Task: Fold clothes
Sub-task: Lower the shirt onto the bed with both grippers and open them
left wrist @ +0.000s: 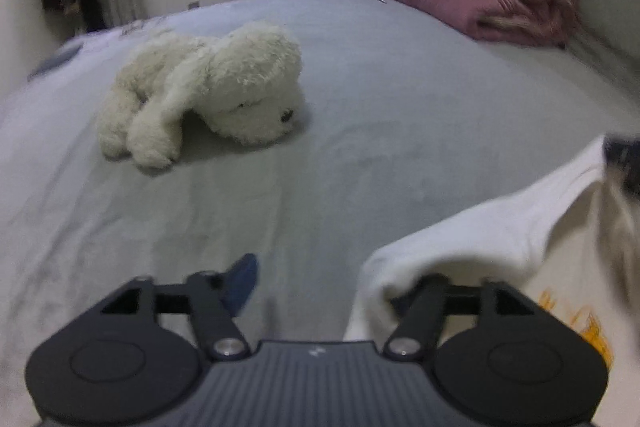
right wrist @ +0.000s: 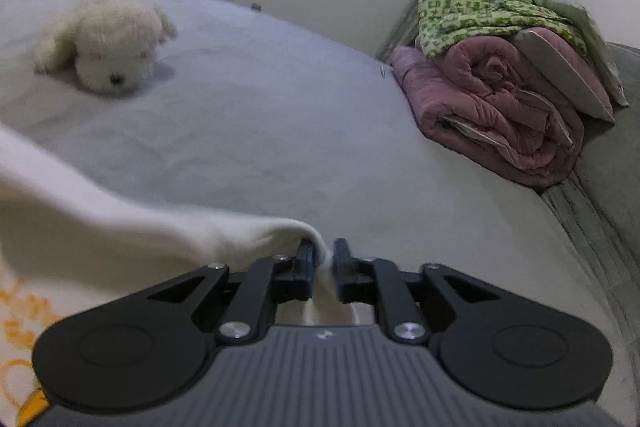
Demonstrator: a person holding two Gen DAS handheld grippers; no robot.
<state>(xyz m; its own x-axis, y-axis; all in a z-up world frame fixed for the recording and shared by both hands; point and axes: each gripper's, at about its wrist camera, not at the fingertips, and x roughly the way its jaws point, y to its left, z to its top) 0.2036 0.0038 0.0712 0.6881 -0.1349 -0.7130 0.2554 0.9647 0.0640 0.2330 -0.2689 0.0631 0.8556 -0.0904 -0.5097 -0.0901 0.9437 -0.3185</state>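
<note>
Left gripper (left wrist: pixel 320 279): jaws spread wide, nothing pinched; its right finger is hidden under the cloth edge.
Right gripper (right wrist: pixel 323 267): jaws narrow, a fold of cloth in the gap, with no firm pinch evident.
Garment: white cotton top with orange print (right wrist: pixel 120 243), draped left of the right gripper and right of the left one, low over the grey bedsheet (left wrist: pixel 360 99).
Bystanders: fluffy white plush dog (left wrist: pixel 208 87) ahead-left; rolled mauve quilt under a green patterned blanket (right wrist: pixel 500 95) ahead-right.
Risk: the loosening right jaws could drop their corner unevenly, skewing the fold; cloth may snag on the left finger.
</note>
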